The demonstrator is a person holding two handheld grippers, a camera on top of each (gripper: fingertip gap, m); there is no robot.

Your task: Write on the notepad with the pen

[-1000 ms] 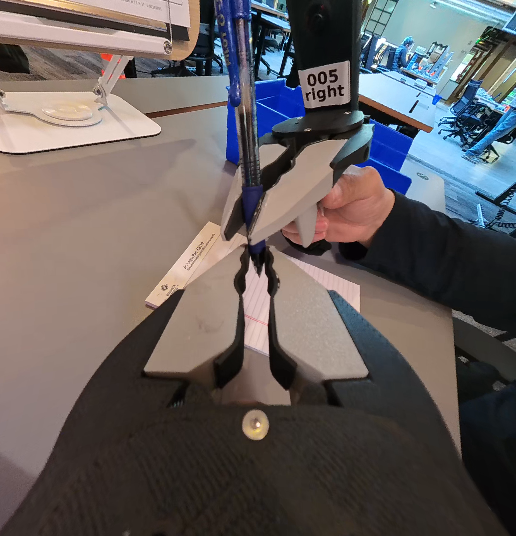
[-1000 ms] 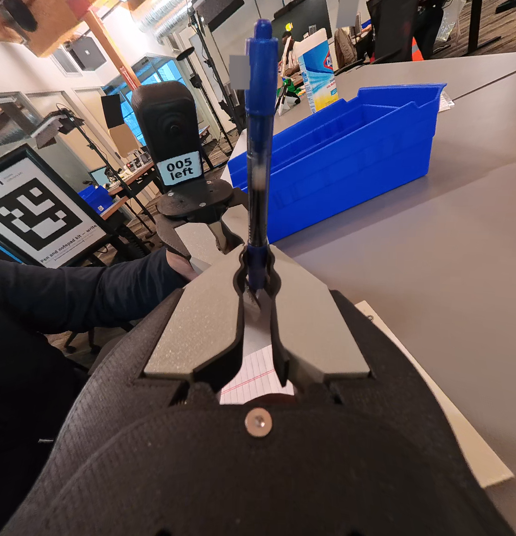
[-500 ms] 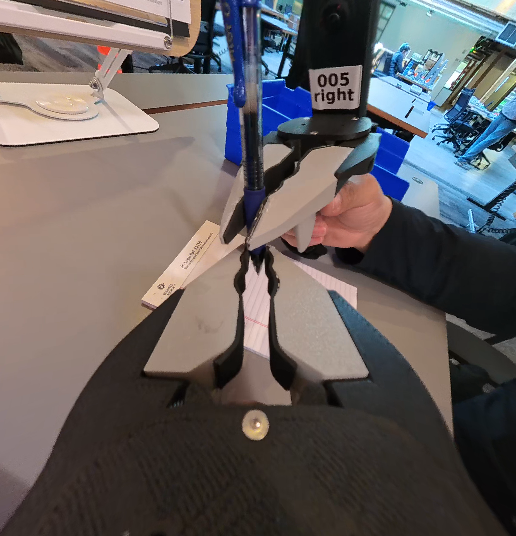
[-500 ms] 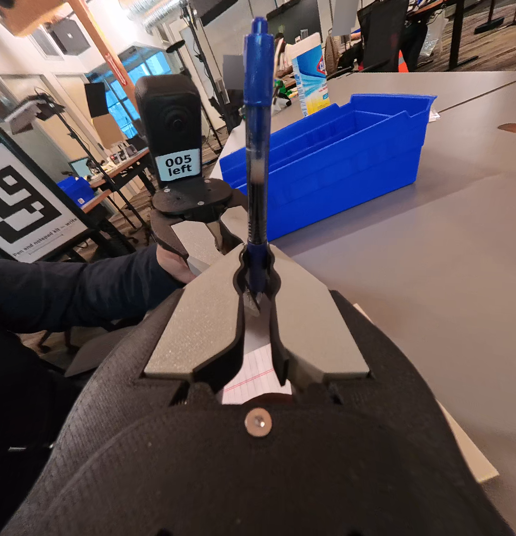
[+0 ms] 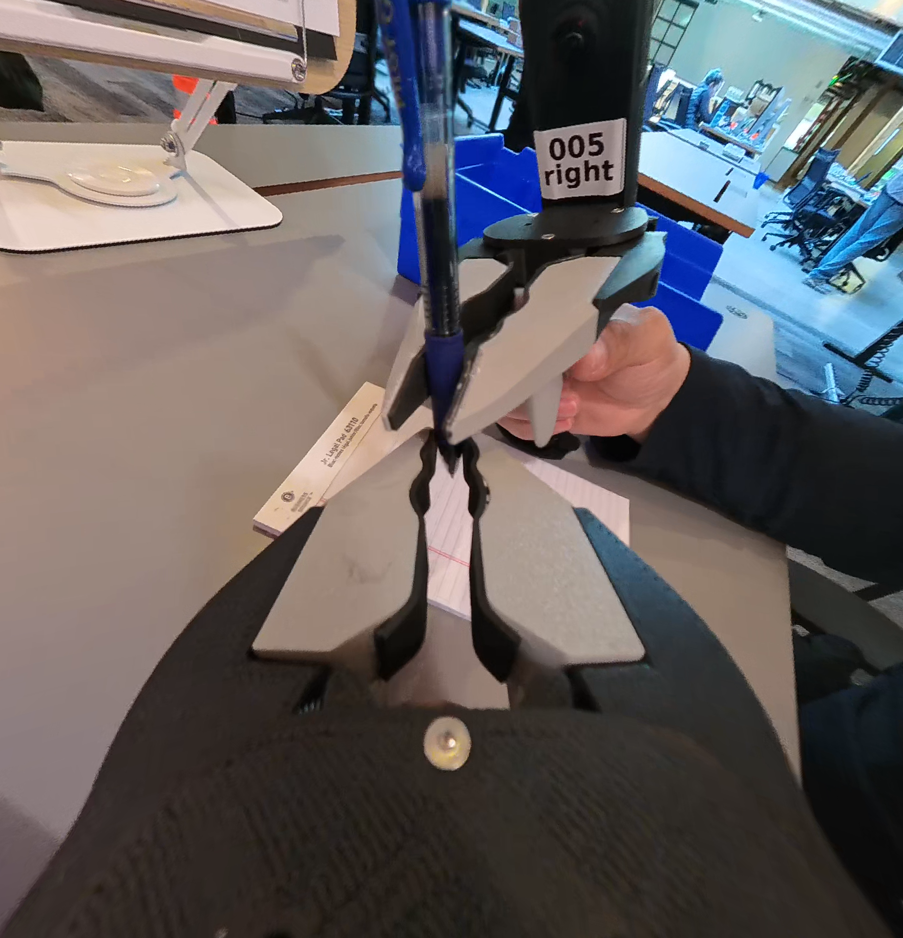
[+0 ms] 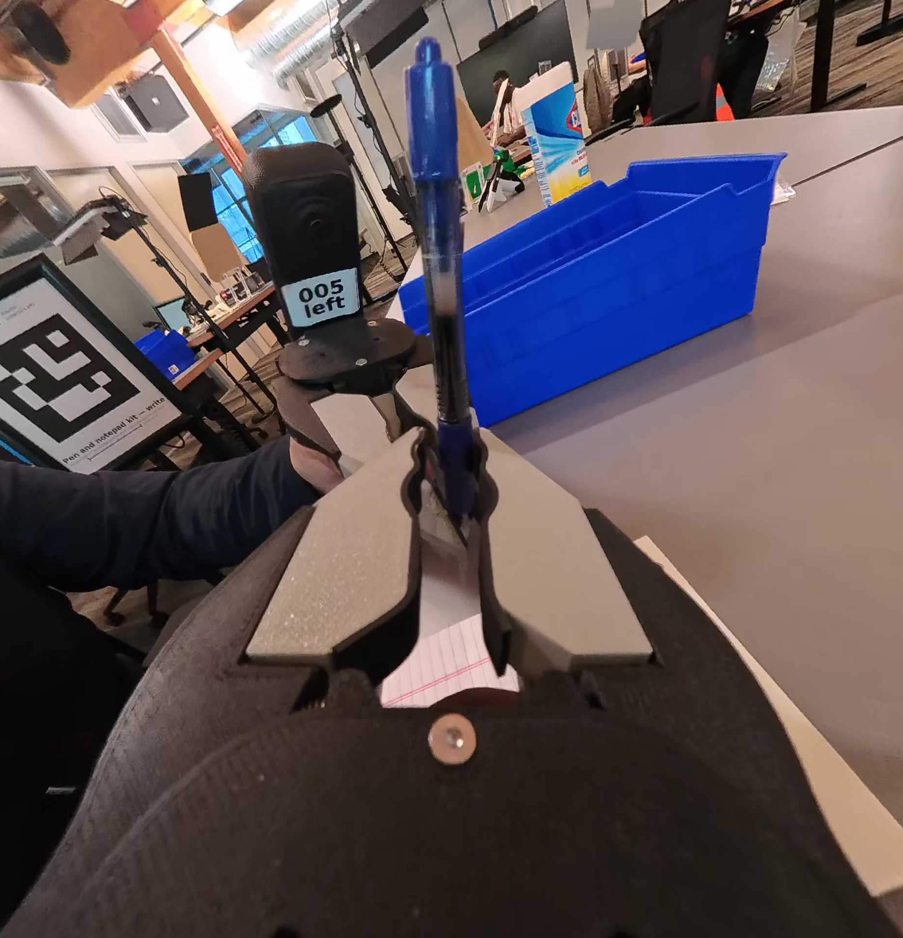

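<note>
A blue pen (image 5: pixel 439 254) stands nearly upright over the lined notepad (image 5: pixel 332 459) on the grey table. My right gripper (image 6: pixel 448 449) is shut on the pen's (image 6: pixel 445 330) blue grip; it shows from the front in the left wrist view (image 5: pixel 431 424). My left gripper (image 5: pixel 448 451) sits just below it, its jaws narrowly apart and closed around the pen's tip above the page. The notepad's lined page (image 6: pixel 439 665) shows between my right fingers. The left gripper's body (image 6: pixel 337 355) shows behind the pen, its fingertips hidden.
A blue bin (image 6: pixel 616 314) stands on the table (image 6: pixel 743 457) behind the pen. A white stand (image 5: pixel 109 203) with a board is at the far left. A sign with a black-and-white marker (image 6: pixel 58 375) and a wipes canister (image 6: pixel 556 147) stand farther off. Across from one pair of fingers to the other is roughly 4 centimetres.
The pen has tilted a little, its top leaning left inside my right gripper. Both grippers stay together over the notepad, with the same hold.
</note>
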